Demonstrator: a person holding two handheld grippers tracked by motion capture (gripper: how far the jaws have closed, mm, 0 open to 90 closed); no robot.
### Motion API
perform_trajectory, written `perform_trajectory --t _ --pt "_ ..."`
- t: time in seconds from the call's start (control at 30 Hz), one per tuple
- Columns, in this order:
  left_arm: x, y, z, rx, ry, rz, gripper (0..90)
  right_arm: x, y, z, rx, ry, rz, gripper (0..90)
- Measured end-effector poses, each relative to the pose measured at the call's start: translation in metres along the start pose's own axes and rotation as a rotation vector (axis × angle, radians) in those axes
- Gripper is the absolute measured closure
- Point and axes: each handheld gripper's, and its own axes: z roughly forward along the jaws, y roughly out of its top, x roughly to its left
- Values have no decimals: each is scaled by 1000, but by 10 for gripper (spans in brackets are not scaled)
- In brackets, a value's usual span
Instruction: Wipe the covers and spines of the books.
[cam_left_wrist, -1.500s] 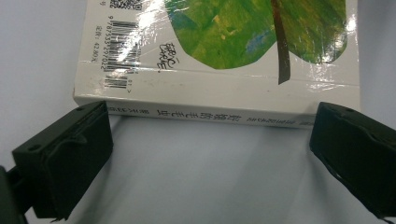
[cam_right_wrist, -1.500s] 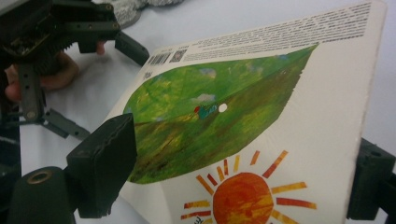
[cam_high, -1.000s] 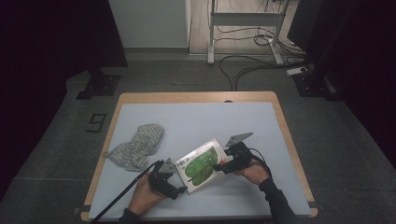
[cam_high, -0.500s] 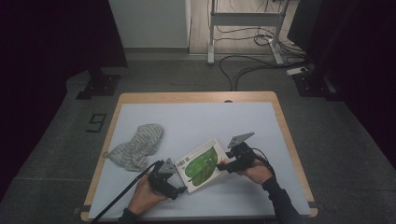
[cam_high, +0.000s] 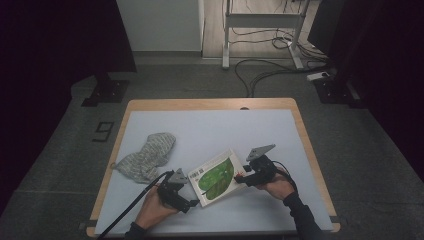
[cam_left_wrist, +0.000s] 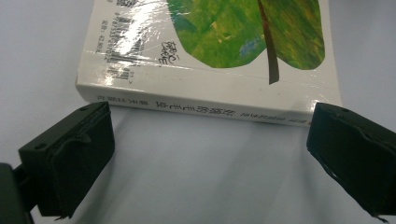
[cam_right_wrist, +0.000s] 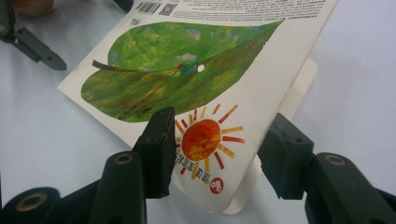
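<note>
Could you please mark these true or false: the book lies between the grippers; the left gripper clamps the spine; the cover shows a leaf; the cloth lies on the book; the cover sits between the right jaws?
1. The book lies between the grippers. True.
2. The left gripper clamps the spine. False: its jaws are open, short of it.
3. The cover shows a leaf. True.
4. The cloth lies on the book. False: it lies apart on the table.
5. The cover sits between the right gripper's jaws. True; they have just been closing.
</note>
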Motion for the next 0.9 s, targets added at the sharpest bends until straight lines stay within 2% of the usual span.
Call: perform_trajectory --t 0.5,0.9 --pt "1 3 -4 -12 -13 -12 26 6 -17 -6 -19 -9 -4 541" --pt "1 12 -4 -5 -28 5 34 11 -28 -13 -38 -22 -14 583"
